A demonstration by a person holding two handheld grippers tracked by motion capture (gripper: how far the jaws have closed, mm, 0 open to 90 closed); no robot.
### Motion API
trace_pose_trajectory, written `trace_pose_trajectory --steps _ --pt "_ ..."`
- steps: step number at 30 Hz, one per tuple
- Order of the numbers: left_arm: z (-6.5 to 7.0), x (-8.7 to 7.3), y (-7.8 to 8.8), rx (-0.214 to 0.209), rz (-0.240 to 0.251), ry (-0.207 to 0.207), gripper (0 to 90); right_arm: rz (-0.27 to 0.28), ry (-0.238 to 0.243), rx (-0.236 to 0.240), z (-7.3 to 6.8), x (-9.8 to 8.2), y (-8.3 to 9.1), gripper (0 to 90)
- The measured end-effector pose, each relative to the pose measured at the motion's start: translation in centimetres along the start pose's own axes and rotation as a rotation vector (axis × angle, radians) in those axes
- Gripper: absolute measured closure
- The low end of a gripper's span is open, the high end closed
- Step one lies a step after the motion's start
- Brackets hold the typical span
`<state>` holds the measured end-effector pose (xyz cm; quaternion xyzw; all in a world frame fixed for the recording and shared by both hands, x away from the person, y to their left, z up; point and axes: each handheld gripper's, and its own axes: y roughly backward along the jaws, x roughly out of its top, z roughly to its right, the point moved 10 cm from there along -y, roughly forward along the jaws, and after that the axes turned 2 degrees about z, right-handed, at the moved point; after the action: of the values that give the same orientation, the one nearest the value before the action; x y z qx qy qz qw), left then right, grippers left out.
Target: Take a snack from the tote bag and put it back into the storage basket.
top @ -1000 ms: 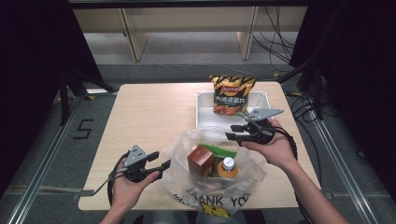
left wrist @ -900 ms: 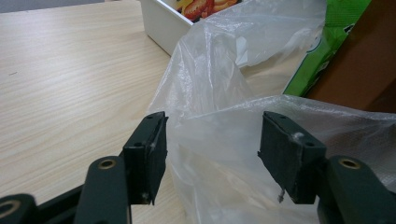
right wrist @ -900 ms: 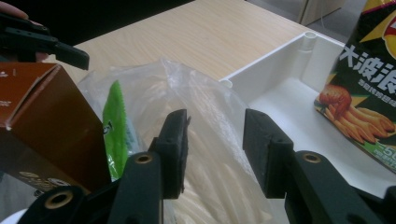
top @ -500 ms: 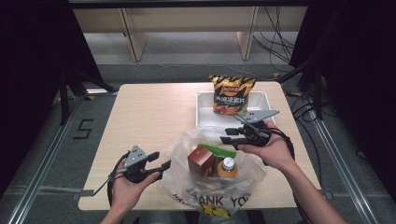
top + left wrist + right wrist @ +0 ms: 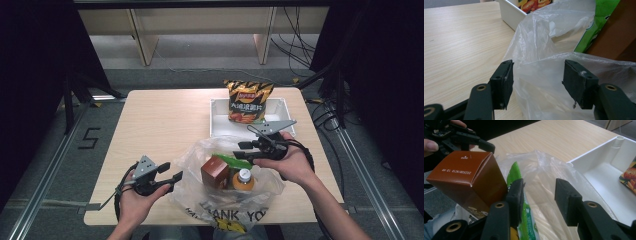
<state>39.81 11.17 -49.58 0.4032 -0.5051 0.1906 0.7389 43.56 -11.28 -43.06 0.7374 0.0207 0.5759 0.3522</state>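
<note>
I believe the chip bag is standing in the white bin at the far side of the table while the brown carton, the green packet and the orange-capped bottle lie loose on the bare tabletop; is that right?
Not quite. The chip bag does stand in the white bin, but the brown carton, green packet and orange-capped bottle sit inside the clear plastic bag, not loose on the tabletop. The high view shows this.
</note>
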Motion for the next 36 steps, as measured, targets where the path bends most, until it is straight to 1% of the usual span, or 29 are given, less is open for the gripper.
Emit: trace_pose_trajectory --steps 1,2,3,4,5,7,8,9,10,11,12,13,14,15,16,17,18,19,20,22,23,24,27,29,31,32,33,34,36 --pt "0.0 0.0 0.0 0.001 0.000 0.000 41.0 0.004 -0.003 -0.001 -0.1 0.0 -0.1 59.4" --pt "0.0 0.0 0.0 0.000 0.001 0.001 41.0 -0.015 -0.020 0.019 -0.4 -0.2 0.0 59.4" --pt "0.1 0.0 0.0 -0.001 0.000 0.002 41.0 -0.016 -0.009 0.011 -0.3 -0.2 0.0 59.4" --pt "0.1 0.0 0.0 0.003 -0.002 0.002 41.0 -0.020 -0.015 0.012 -0.4 -0.3 0.0 59.4" --pt "0.0 0.0 0.0 0.000 -0.003 -0.011 41.0 -0.015 -0.002 0.023 -0.4 -0.3 -0.1 59.4" --pt "0.0 0.0 0.0 0.004 -0.005 -0.014 41.0 -0.034 0.005 0.019 -0.3 -0.5 -0.1 59.5" --pt "0.1 0.0 0.0 0.002 -0.002 -0.002 41.0 -0.041 0.012 0.031 -0.4 -0.7 0.0 59.5" --pt "0.1 0.0 0.0 0.002 -0.002 0.000 41.0 -0.057 -0.010 0.029 -0.5 -0.9 -0.1 59.6" --pt "0.1 0.0 0.0 0.003 -0.002 -0.001 41.0 -0.049 -0.015 0.028 -0.5 -0.9 -0.2 59.8" --pt "0.1 0.0 0.0 0.000 -0.001 -0.001 41.0 -0.056 -0.016 0.049 -0.7 -1.1 -0.1 60.0" --pt "0.0 -0.1 0.1 0.006 -0.007 -0.007 41.0 -0.069 0.017 0.043 -0.4 -1.2 -0.2 60.1" --pt "0.1 0.0 0.1 0.006 -0.006 -0.007 41.0 -0.081 -0.005 0.046 -0.5 -1.4 -0.1 60.3" --pt "0.1 0.0 0.0 0.003 -0.003 -0.007 41.0 -0.084 -0.010 0.057 -0.7 -1.5 -0.1 60.4" --pt "0.1 0.0 0.0 0.000 -0.002 -0.013 41.0 -0.078 0.019 0.058 -0.5 -1.5 -0.2 60.9" --pt "0.0 0.0 0.1 0.001 -0.003 -0.021 41.0 -0.078 0.022 0.054 -0.4 -1.6 -0.2 61.0" --pt "0.0 0.1 0.1 0.000 -0.003 -0.022 41.0 -0.082 0.015 0.051 -0.4 -1.7 -0.2 61.2" --pt "0.1 0.1 0.1 0.001 -0.001 -0.020 41.0 -0.098 -0.025 0.063 -0.7 -1.9 -0.2 61.4" --pt "0.1 0.1 0.1 0.002 -0.003 -0.020 41.0 -0.103 -0.004 0.067 -0.5 -2.0 -0.2 61.6" --pt "0.0 0.1 0.1 0.005 -0.004 -0.021 41.0 -0.103 0.010 0.056 -0.3 -2.0 -0.3 61.8" --pt "0.0 0.1 0.0 0.005 -0.001 -0.005 41.0 -0.105 -0.010 0.072 -0.6 -2.2 -0.5 62.3" --pt "0.0 0.0 0.1 0.003 -0.005 -0.009 41.0 -0.107 0.021 0.065 -0.3 -2.2 -0.5 62.5" --pt "0.0 0.1 0.0 0.004 -0.003 -0.009 41.0 -0.129 0.001 0.072 -0.4 -2.5 -0.4 62.9" --pt "0.0 0.1 0.0 0.001 -0.001 -0.011 41.0 -0.129 0.011 0.064 -0.3 -2.6 -0.5 64.6" --pt "0.0 0.1 0.1 0.005 -0.003 -0.012 41.0 -0.135 -0.004 0.068 -0.4 -2.7 -0.5 66.0" --pt "0.0 0.1 0.1 0.005 -0.004 -0.014 41.0 -0.134 0.023 0.074 -0.4 -2.7 -0.5 67.7" --pt "0.0 0.1 0.1 0.006 -0.004 -0.014 41.0 -0.144 0.010 0.086 -0.6 -2.8 -0.4 68.6" --pt "0.0 0.1 0.1 0.006 -0.004 -0.012 41.0 -0.143 0.030 0.079 -0.4 -2.8 -0.4 69.9" --pt "0.0 0.1 0.1 0.006 -0.004 -0.012 41.0 -0.135 0.030 0.069 -0.3 -2.7 -0.5 71.6" --pt "0.0 0.1 0.1 0.006 -0.004 -0.011 41.0 -0.136 0.032 0.073 -0.4 -2.8 -0.6 75.2"
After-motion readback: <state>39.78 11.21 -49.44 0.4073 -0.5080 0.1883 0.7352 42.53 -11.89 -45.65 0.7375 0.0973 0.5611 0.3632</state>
